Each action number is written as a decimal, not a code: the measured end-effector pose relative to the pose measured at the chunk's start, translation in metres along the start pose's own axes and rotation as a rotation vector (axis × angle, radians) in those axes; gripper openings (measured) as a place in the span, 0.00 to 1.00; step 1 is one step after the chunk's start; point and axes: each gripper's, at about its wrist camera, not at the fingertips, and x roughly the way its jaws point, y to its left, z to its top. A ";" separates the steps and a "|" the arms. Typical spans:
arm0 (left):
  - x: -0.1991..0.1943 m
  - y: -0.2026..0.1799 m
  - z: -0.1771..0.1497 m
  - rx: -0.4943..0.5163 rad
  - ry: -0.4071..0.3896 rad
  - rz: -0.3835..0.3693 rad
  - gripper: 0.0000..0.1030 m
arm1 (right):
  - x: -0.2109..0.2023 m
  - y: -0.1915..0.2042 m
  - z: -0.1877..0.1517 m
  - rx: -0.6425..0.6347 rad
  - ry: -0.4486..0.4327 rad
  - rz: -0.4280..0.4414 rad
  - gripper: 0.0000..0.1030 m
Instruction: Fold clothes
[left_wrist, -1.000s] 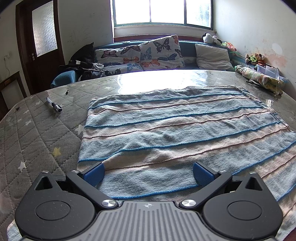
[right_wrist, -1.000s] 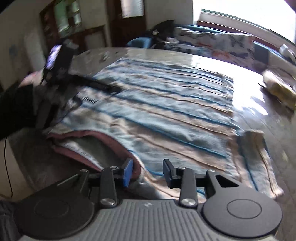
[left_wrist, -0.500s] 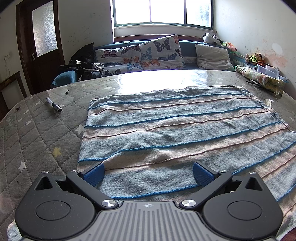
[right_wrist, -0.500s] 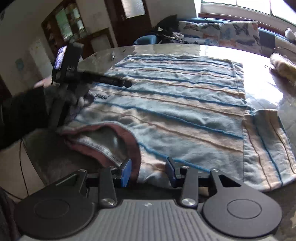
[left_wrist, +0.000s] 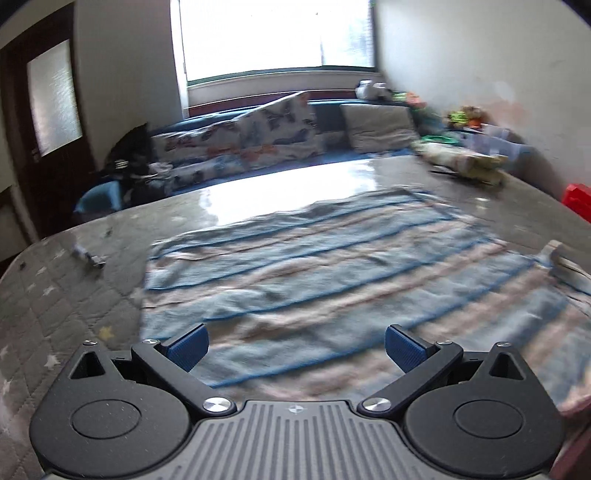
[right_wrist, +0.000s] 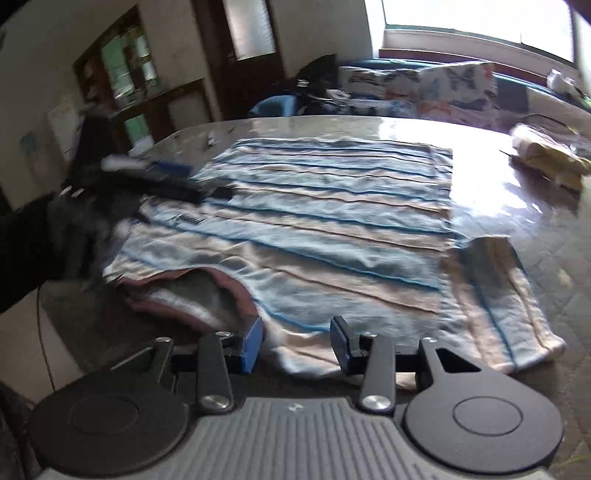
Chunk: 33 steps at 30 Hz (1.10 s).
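A light blue and beige striped shirt (left_wrist: 314, 280) lies spread flat on the quilted table. In the right wrist view the shirt (right_wrist: 332, 221) shows its maroon-lined collar (right_wrist: 207, 299) at the near edge and a short sleeve (right_wrist: 506, 302) at the right. My left gripper (left_wrist: 295, 349) is wide open and empty, just above the shirt's near left part. It also shows in the right wrist view (right_wrist: 173, 184) at the shirt's left side. My right gripper (right_wrist: 295, 341) is partly open, its blue pads on either side of the shirt's shoulder edge beside the collar.
A small pen-like tool (left_wrist: 88, 256) lies on the grey table (left_wrist: 55, 295) left of the shirt. A folded yellowish cloth (right_wrist: 546, 155) sits at the table's far right. A sofa with butterfly cushions (left_wrist: 258, 136) stands behind the table.
My left gripper has shifted and tilted, so its view is now blurred and the shirt sits further right. My right gripper has moved closer to the shoulder edge and opened wider.
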 end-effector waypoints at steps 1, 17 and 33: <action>-0.002 -0.006 -0.002 0.009 0.000 -0.014 1.00 | 0.000 -0.003 0.000 0.017 0.007 0.006 0.40; -0.016 -0.076 -0.028 0.195 0.012 -0.169 1.00 | 0.011 0.000 -0.018 -0.037 0.038 -0.114 0.39; -0.017 -0.120 -0.037 0.293 0.004 -0.246 1.00 | 0.002 -0.007 -0.018 -0.029 0.020 -0.170 0.39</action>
